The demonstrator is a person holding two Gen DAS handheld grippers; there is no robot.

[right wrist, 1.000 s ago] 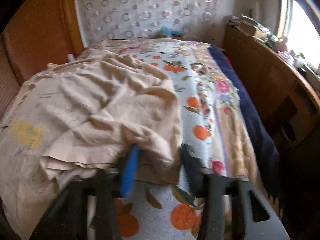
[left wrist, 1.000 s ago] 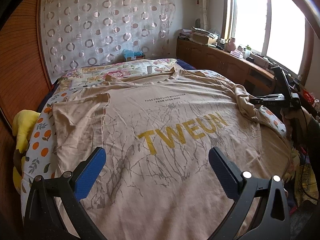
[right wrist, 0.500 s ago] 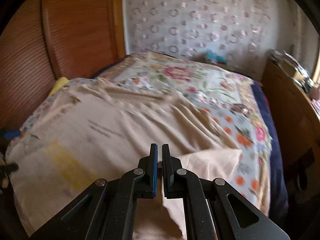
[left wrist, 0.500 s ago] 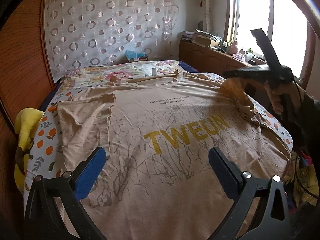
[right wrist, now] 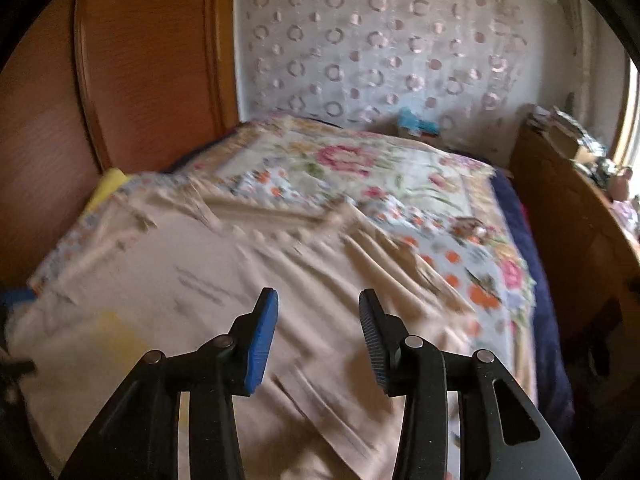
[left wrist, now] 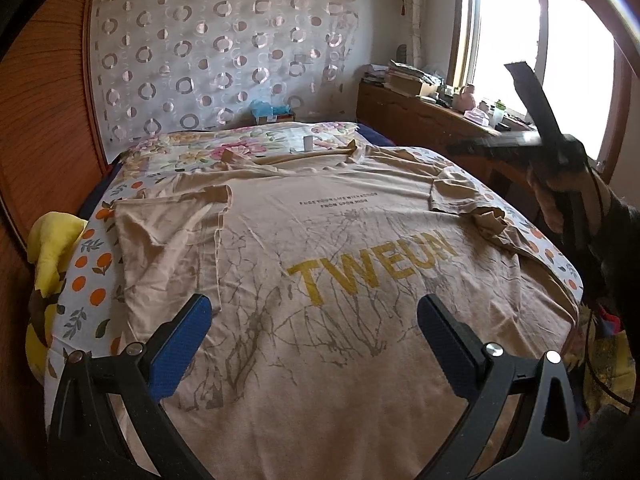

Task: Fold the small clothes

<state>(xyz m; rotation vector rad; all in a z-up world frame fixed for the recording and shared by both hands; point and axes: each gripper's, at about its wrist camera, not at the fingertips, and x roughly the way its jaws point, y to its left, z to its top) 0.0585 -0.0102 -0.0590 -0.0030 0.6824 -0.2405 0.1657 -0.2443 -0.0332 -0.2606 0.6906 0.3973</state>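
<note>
Sunlit window [left wrist: 516, 40], wooden dresser [left wrist: 420, 120], circle-patterned curtain [left wrist: 216, 48].

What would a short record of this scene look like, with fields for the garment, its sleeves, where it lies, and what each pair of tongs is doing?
garment: beige T-shirt, spread print side up, yellow lettering
left sleeve: folded in over the body
right sleeve: folded in, rumpled
surface: bed with floral and orange-print quilt
left tongs: open, nothing between them, above the shirt's lower part
right tongs: jaws just opened, nothing between them, above the shirt's right side
holder: a hand grips the right tool
nearby: yellow plush at the bed's left edge
</note>
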